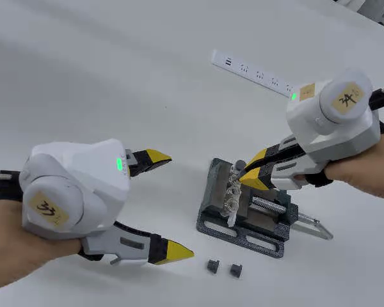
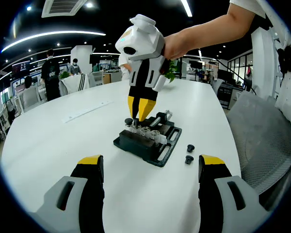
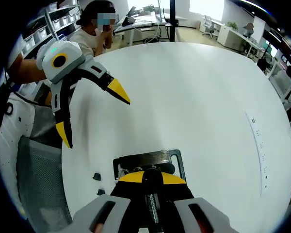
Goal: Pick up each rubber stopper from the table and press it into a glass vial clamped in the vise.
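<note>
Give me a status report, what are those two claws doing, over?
Left gripper open, beside vise. Right gripper shut, tips at vials. Two loose stoppers on table. Power strip far off, nothing blocking.

White table (image 1: 102, 77), bright ceiling light strips (image 2: 53, 34)

Matt white table (image 1: 115, 77), dull metal, clear glass
Vise (image 1: 212, 198) is dark, matt metal with a bright, shiny screw (image 1: 269, 206); vials (image 1: 232, 192) are glossy clear glass; each stopper (image 1: 212, 266) is dull dark rubber (smooth-looking); left gripper (image 1: 179, 204) shell is smooth, satin white plastic
</note>
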`<state>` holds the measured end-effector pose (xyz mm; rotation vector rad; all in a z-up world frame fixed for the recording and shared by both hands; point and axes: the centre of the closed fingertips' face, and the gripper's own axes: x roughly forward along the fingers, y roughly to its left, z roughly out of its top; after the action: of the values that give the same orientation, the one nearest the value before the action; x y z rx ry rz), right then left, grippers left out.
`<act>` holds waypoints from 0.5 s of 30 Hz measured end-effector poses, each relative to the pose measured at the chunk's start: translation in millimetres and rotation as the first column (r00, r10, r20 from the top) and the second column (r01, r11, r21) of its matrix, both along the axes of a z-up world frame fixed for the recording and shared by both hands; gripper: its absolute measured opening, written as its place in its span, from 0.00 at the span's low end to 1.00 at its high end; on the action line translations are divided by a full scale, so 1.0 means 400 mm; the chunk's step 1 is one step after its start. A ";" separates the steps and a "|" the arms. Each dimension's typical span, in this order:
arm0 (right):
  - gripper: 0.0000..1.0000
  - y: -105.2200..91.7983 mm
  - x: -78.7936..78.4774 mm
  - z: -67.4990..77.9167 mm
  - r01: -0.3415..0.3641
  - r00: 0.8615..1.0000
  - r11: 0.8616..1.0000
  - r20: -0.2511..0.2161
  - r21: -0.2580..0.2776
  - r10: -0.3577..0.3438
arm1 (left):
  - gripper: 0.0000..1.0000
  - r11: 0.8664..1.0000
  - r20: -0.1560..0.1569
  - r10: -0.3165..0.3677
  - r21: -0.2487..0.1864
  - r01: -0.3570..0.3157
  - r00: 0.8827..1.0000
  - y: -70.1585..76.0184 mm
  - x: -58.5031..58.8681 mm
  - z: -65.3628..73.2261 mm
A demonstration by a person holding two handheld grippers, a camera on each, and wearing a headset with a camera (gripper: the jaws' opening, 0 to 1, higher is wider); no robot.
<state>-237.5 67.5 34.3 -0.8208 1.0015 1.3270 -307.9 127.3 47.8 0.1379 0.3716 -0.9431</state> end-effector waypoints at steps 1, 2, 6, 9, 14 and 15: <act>0.06 0.000 0.000 -0.001 -0.002 1.000 1.000 -0.001 -0.002 0.002 | 0.79 1.000 0.000 0.000 -0.002 0.000 1.000 0.001 0.000 0.000; 0.06 0.000 0.002 -0.003 -0.005 1.000 1.000 -0.002 -0.007 0.005 | 0.79 1.000 -0.001 0.001 -0.004 -0.001 1.000 0.000 0.001 0.000; 0.06 -0.003 0.003 -0.008 -0.016 1.000 1.000 0.000 -0.021 0.016 | 0.79 1.000 0.000 0.002 -0.008 -0.002 1.000 0.001 0.001 0.000; 0.06 -0.003 -0.001 -0.011 -0.026 1.000 0.999 0.001 -0.031 0.026 | 0.79 1.000 -0.001 0.002 -0.009 -0.002 1.000 0.003 0.002 -0.004; 0.05 -0.002 0.006 -0.015 -0.043 0.999 0.997 0.014 -0.058 0.044 | 0.79 1.000 -0.001 0.003 -0.013 -0.003 1.000 0.004 0.001 -0.006; 0.05 0.000 0.005 -0.015 -0.046 0.999 0.997 0.017 -0.063 0.047 | 0.79 1.000 -0.002 0.002 -0.013 -0.002 1.000 0.004 0.000 -0.007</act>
<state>-235.4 67.7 28.3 -0.9066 1.0187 1.3308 -308.0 128.9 45.2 0.1248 0.3677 -0.9433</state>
